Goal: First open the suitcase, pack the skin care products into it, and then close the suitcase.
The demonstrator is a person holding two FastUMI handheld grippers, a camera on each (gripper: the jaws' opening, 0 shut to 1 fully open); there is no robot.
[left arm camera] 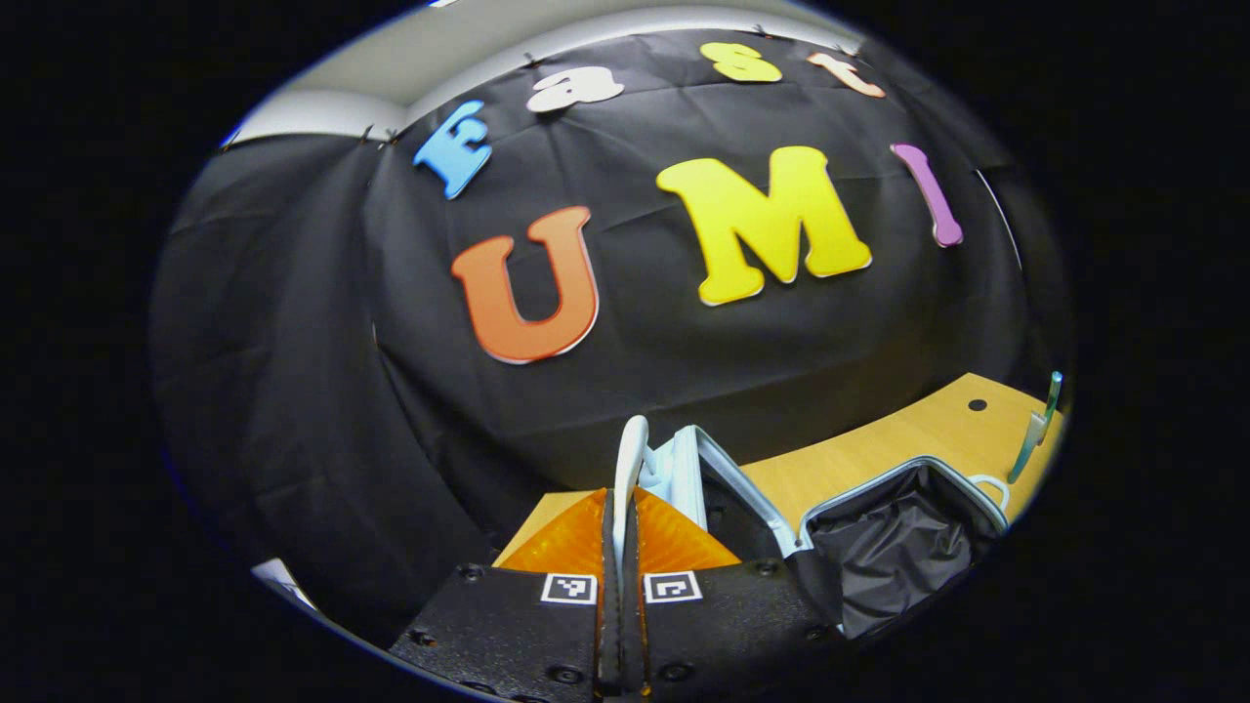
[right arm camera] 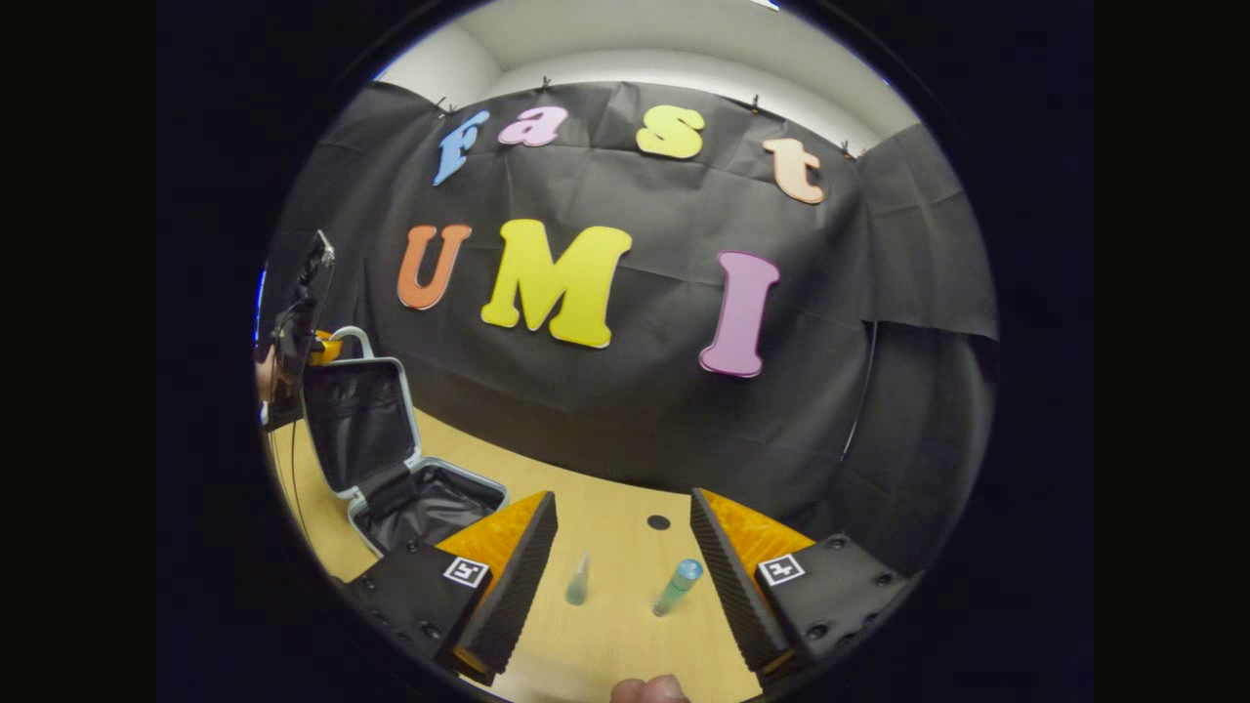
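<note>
Suitcase (right arm camera: 391,459) stands open at the left side of the wooden table (right arm camera: 605,625), its lid upright and its dark-lined tray lying flat with nothing visible in it. In the left gripper view we see the left gripper (left arm camera: 625,488) pressed together on the white handle (left arm camera: 633,444) at the top of that lid, holding it up. The right gripper (right arm camera: 620,547) hangs spread wide above the table, pinching nothing.

We count one suitcase and two skin care products: a small tube (right arm camera: 578,580) and a capped bottle (right arm camera: 677,586), both out on the table between the spread fingers, well apart from the case.

We judge both products light and stiff, with smooth plastic skins that could slip. The bottle leans and may roll; we would take it across the middle of its body. The tube is slim, so we would close gently on its widest part. The lid looks rigid but hinged, and may fall if the handle is let go.
</note>
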